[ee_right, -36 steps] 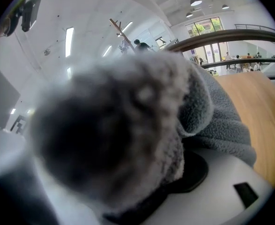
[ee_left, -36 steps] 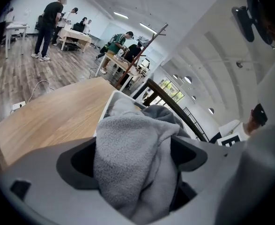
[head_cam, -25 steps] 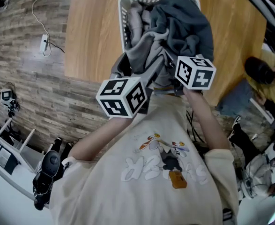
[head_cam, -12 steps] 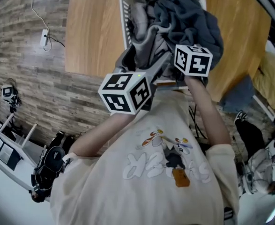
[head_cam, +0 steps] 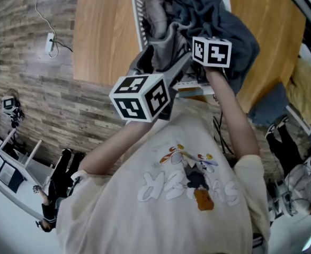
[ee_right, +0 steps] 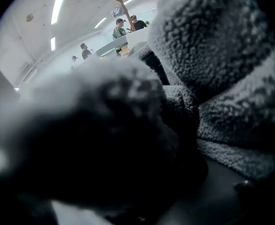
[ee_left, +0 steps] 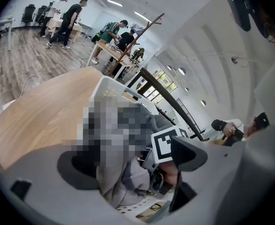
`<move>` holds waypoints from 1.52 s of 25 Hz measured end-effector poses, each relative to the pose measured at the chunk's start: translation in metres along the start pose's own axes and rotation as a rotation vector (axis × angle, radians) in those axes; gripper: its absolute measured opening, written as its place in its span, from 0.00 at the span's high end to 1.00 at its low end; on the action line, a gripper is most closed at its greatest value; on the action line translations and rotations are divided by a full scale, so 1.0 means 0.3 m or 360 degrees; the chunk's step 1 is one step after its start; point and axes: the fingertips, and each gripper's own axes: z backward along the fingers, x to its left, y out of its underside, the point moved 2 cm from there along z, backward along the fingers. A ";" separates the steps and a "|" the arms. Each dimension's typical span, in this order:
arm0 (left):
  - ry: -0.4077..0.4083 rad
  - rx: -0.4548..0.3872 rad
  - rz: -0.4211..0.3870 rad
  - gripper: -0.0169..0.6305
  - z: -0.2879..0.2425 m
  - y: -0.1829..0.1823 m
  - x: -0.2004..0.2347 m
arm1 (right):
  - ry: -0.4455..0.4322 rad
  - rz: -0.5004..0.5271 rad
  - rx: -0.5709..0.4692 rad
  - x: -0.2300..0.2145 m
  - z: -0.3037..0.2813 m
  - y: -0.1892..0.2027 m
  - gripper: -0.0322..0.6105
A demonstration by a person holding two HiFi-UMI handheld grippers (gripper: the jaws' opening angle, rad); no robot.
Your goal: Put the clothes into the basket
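A white slotted basket (head_cam: 135,4) stands on a wooden table (head_cam: 102,36), piled with grey clothes. A light grey garment (head_cam: 163,41) hangs over the basket's near rim. My left gripper (head_cam: 183,65) is at that rim; in the left gripper view (ee_left: 132,165) its jaws stand apart, and the light grey garment (ee_left: 123,182) lies against the left one. My right gripper (head_cam: 210,38) reaches over the basket, buried in a dark grey fleece (head_cam: 234,30) that spills over the right rim. The dark fleece (ee_right: 212,46) fills the right gripper view and hides the jaws.
A power strip with a cable (head_cam: 50,44) lies on the plank floor left of the table. A blue bundle (head_cam: 272,107) sits by the table's right corner. Camera gear (head_cam: 7,107) stands at the left. Several people and a coat rack (ee_left: 128,46) are further back.
My right gripper has moved forward over the basket, and the dark fleece has shifted with it toward the right rim. The left gripper has stayed nearly in place.
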 end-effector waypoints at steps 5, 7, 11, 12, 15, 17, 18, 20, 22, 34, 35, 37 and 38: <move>0.0004 -0.0008 0.0024 0.27 -0.007 0.000 -0.003 | -0.0062 -0.0010 -0.0016 0.000 0.016 -0.008 0.40; 0.0004 -0.0007 0.0017 0.27 -0.011 0.002 -0.003 | -0.0079 -0.0024 -0.0017 0.005 0.034 -0.011 0.40; 0.0021 0.0006 -0.0010 0.27 -0.014 0.002 -0.008 | -0.0054 -0.0023 -0.0033 0.018 0.087 -0.027 0.40; 0.0027 0.0004 -0.0007 0.27 -0.011 0.001 -0.008 | -0.0042 -0.0019 -0.0043 0.024 0.103 -0.030 0.40; 0.0045 0.0000 0.0006 0.27 0.006 -0.001 0.001 | -0.0022 0.0001 -0.0076 0.055 0.155 -0.031 0.40; 0.0074 0.0002 0.0012 0.27 0.016 -0.002 0.006 | -0.0031 0.0007 -0.0104 0.077 0.192 -0.031 0.40; 0.0099 0.0005 0.0010 0.27 0.019 -0.001 0.005 | -0.0045 0.0000 -0.0123 0.084 0.213 -0.032 0.40; 0.0147 0.0008 -0.0004 0.27 0.025 0.003 0.000 | -0.0084 -0.0042 -0.0172 0.093 0.257 -0.033 0.39; 0.0170 0.0010 -0.0025 0.27 0.033 0.005 -0.002 | -0.0122 -0.0082 -0.0216 0.104 0.300 -0.035 0.38; 0.0190 -0.0023 -0.0157 0.48 0.087 0.007 -0.042 | -0.0183 0.0144 -0.0438 0.190 0.537 -0.017 0.37; 0.0187 -0.0021 -0.0180 0.53 0.093 0.008 -0.045 | -0.0166 0.0199 -0.0465 0.192 0.551 -0.020 0.37; 0.0176 -0.0013 -0.0244 0.61 0.103 0.014 -0.052 | -0.0135 0.0257 -0.0519 0.173 0.565 -0.018 0.37; 0.0173 -0.0011 -0.0278 0.63 0.109 0.021 -0.058 | -0.0134 0.0233 -0.0541 0.152 0.570 -0.011 0.37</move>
